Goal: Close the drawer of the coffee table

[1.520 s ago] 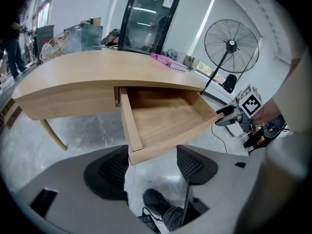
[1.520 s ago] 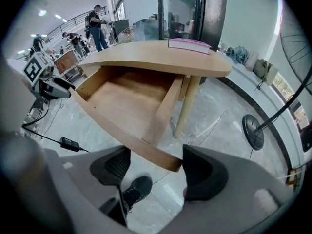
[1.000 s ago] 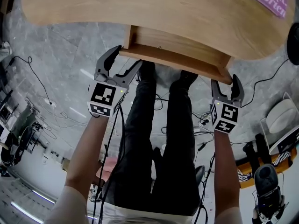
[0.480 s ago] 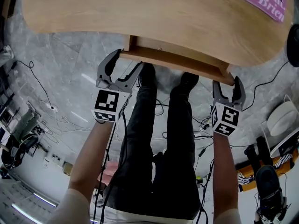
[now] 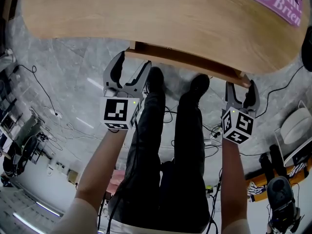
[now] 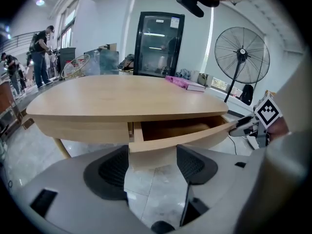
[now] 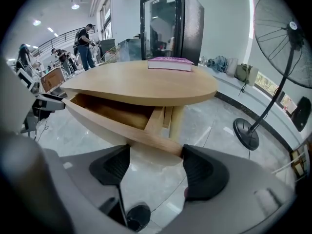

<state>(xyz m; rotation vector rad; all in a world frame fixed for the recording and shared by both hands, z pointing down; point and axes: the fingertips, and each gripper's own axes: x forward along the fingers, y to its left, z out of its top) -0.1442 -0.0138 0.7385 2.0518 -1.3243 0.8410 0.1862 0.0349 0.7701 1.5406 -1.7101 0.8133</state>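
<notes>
The oval wooden coffee table (image 5: 146, 13) fills the top of the head view. Its drawer (image 5: 187, 63) sticks out only a little from under the top. In the left gripper view the drawer (image 6: 178, 130) is partly open and looks empty inside. My left gripper (image 5: 132, 65) is open, its jaws either side of the left end of the drawer front (image 6: 146, 145). My right gripper (image 5: 240, 89) is open too, against the right end of the drawer front (image 7: 141, 138). Neither gripper holds anything.
A pink book (image 5: 279, 1) lies on the table's far right corner. The person's legs (image 5: 170, 145) stand below the drawer, and cables (image 5: 39, 87) run over the grey tiled floor. A standing fan (image 7: 285, 43) is at the right, a black cabinet (image 6: 158, 43) behind the table.
The drawer has slid further in under the tabletop. Both grippers have moved forward with its front.
</notes>
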